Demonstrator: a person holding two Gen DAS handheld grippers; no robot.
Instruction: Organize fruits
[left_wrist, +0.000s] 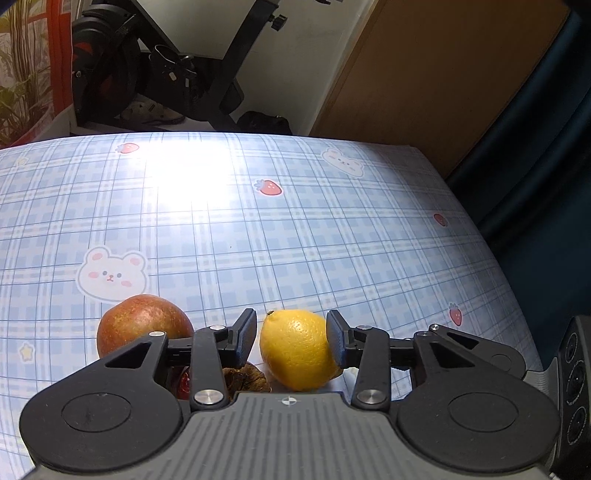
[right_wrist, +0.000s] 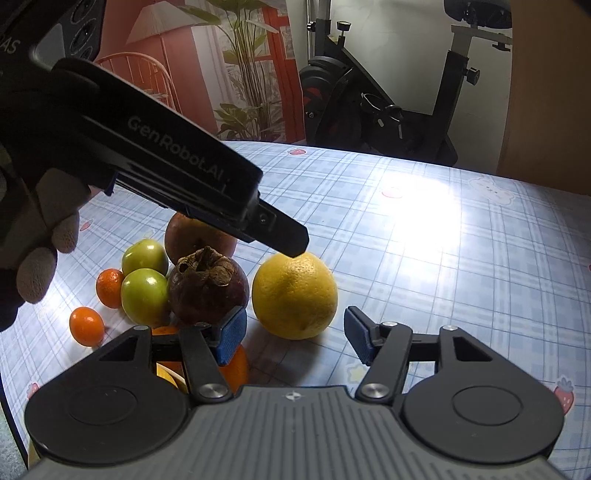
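Note:
A yellow lemon (left_wrist: 295, 350) rests on the blue plaid tablecloth (left_wrist: 295, 221), between the fingers of my left gripper (left_wrist: 291, 321). That gripper is open: one pad lies at the lemon's side and the other stands clear of it. In the right wrist view the left gripper's finger (right_wrist: 291, 245) hangs over the top of the lemon (right_wrist: 295, 295). My right gripper (right_wrist: 294, 325) is open and empty just in front of the lemon. To the lemon's left sit a dark mangosteen (right_wrist: 207, 288), a red-brown apple (left_wrist: 144, 325), two green fruits (right_wrist: 144, 295) and small oranges (right_wrist: 86, 326).
A larger orange (right_wrist: 238, 365) lies partly hidden under the right gripper's left finger. A gloved hand (right_wrist: 48, 258) holds the left gripper. The table's right edge (left_wrist: 491, 236) drops off to dark blue. An exercise bike (right_wrist: 369, 110) stands behind the table.

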